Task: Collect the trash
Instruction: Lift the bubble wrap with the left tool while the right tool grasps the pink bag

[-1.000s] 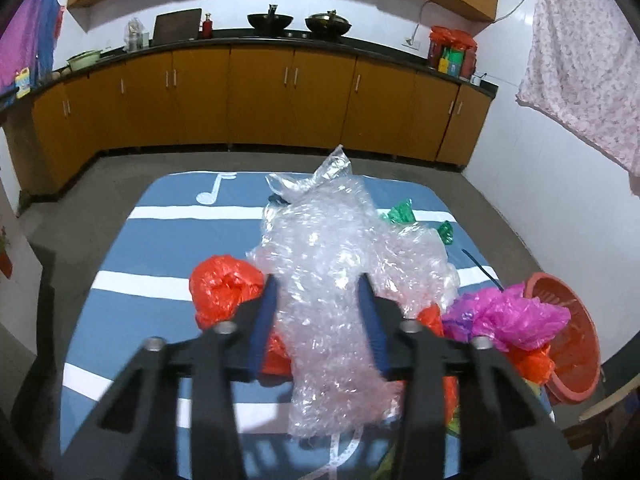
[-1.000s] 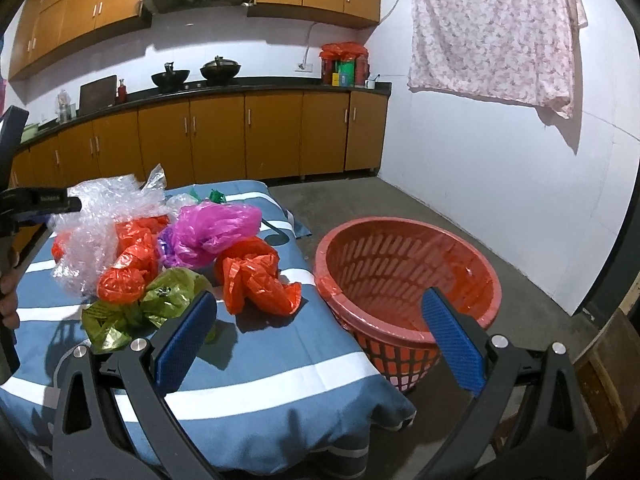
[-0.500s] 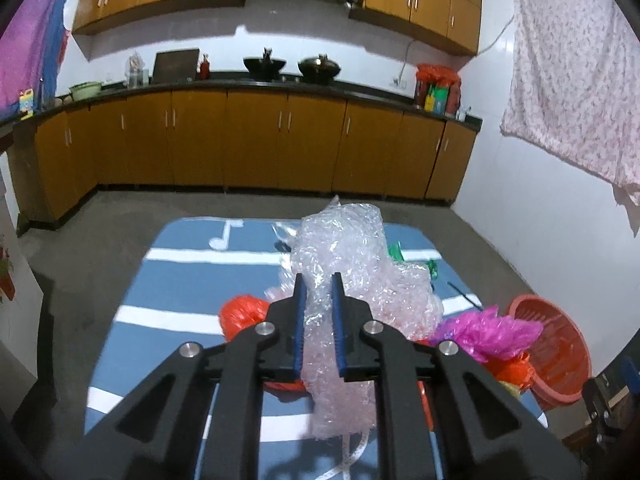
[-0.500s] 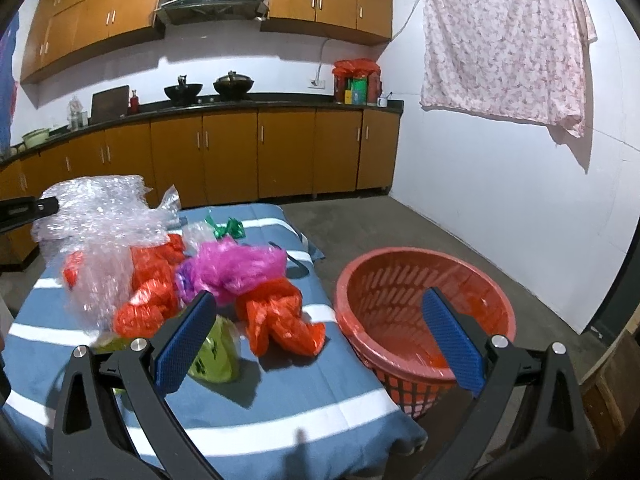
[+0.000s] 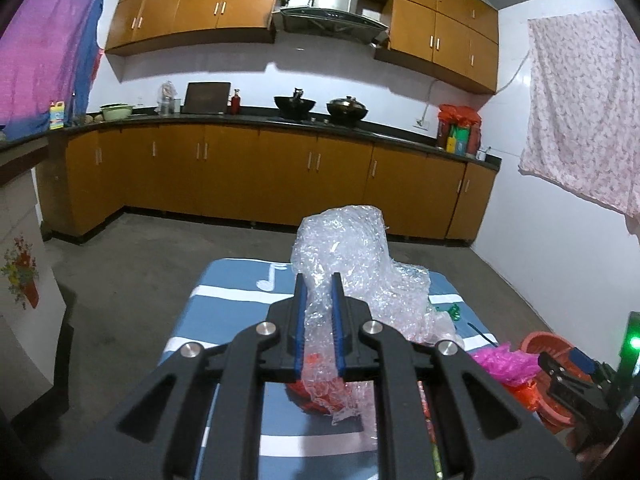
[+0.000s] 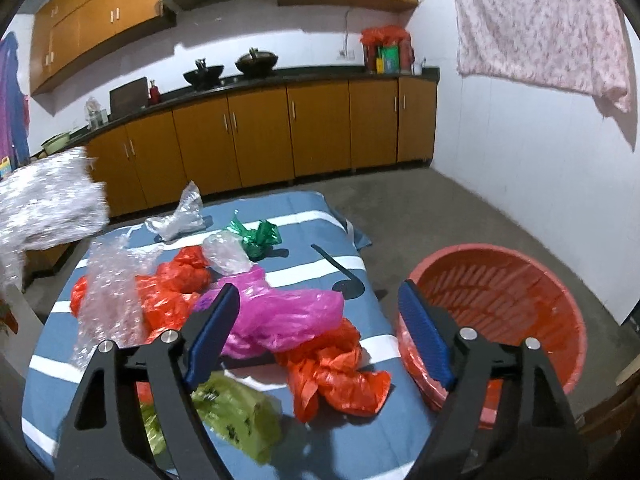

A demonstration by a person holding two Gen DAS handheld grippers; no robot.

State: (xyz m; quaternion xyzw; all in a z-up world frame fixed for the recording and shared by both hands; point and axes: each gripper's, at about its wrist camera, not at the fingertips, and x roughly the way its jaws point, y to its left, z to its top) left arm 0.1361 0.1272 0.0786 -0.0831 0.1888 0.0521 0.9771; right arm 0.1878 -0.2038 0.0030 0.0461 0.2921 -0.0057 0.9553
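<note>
My left gripper point(image 5: 318, 280) is shut on a big wad of clear bubble wrap point(image 5: 344, 248) and holds it high above the blue striped table point(image 5: 224, 296); the wad shows blurred at the left edge of the right wrist view point(image 6: 48, 204). My right gripper point(image 6: 320, 296) is open and empty, over a pink bag point(image 6: 288, 316) and next to the red basket point(image 6: 500, 304). Red bags point(image 6: 340, 376), a green bag point(image 6: 236, 408), more bubble wrap point(image 6: 108, 296), clear bags point(image 6: 226, 254) and green ribbon point(image 6: 260, 236) lie on the table.
The red basket stands on the floor at the table's right edge point(image 5: 540, 344). Wooden kitchen cabinets point(image 5: 280, 176) run along the far wall. A pink floral cloth point(image 6: 540, 24) hangs on the right wall. Bare concrete floor point(image 5: 120, 272) surrounds the table.
My left gripper closed on the bubble wrap and lifted it well up off the pile. My right gripper stayed open and moved closer over the pink bag.
</note>
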